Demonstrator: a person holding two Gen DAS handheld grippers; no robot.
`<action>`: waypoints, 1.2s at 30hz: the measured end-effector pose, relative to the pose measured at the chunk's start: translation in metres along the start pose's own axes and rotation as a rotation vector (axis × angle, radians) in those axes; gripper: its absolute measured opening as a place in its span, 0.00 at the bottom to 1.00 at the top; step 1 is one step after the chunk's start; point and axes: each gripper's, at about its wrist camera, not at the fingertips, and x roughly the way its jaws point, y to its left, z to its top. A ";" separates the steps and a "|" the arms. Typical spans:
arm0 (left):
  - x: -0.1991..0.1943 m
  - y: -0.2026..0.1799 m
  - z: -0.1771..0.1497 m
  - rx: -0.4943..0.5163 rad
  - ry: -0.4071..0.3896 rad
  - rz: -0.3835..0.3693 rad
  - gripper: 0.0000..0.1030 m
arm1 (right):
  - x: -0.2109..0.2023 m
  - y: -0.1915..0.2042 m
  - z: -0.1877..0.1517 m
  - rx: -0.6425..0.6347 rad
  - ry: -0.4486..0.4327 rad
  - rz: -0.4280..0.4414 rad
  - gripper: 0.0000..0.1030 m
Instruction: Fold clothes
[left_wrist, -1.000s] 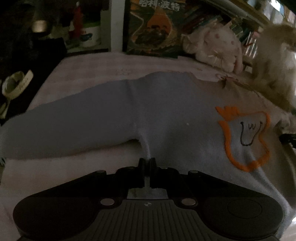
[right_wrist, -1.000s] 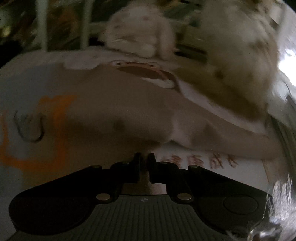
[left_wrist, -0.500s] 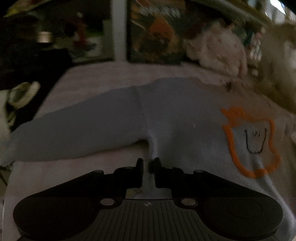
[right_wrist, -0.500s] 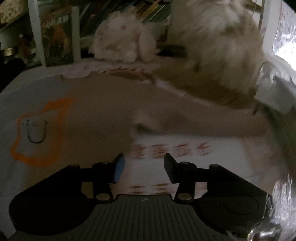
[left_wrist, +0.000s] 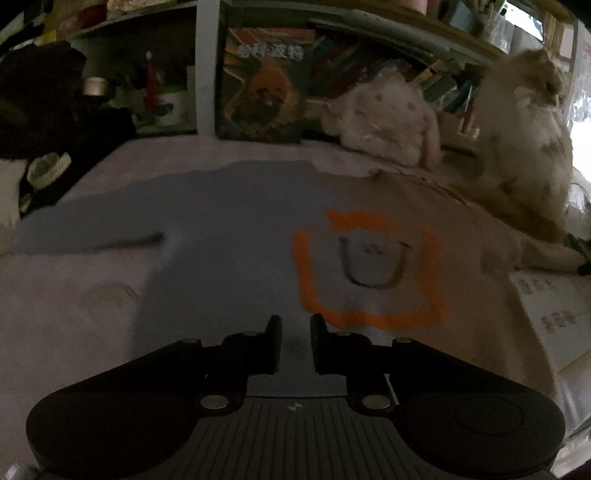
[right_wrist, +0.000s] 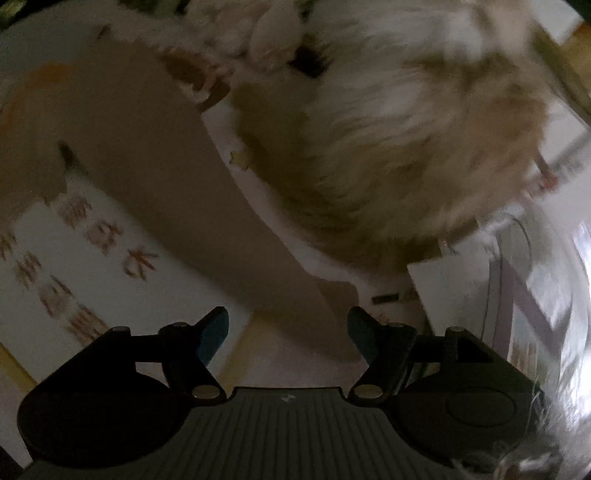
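A soft two-tone sweater (left_wrist: 236, 236), grey and tan, with an orange outline print, lies flat on the bed. At six o'clock the left gripper (left_wrist: 295, 328) is opening, narrow; the right gripper (right_wrist: 288, 325) spreads wide, empty. Shaggy plush (right_wrist: 406, 140) sits at one o'clock.

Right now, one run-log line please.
sweatshirt: spread flat, unfolded | left gripper: jaws opening, empty | right gripper: jaws opening over sleeve

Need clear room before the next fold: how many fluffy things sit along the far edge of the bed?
2. A pink plush rabbit leans against the bookshelf beyond the sweatshirt. A bigger cream furry thing, toy or pet, sits right of it. More may be out of frame.
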 end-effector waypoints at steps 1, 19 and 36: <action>-0.001 -0.007 -0.004 -0.012 0.004 0.003 0.18 | 0.005 -0.004 0.001 -0.037 0.009 0.012 0.67; -0.010 -0.053 -0.006 -0.128 -0.006 0.085 0.18 | -0.052 -0.072 0.012 0.069 -0.126 0.568 0.04; -0.021 -0.040 -0.011 -0.172 -0.005 0.185 0.18 | 0.006 0.008 0.019 0.147 -0.061 0.296 0.27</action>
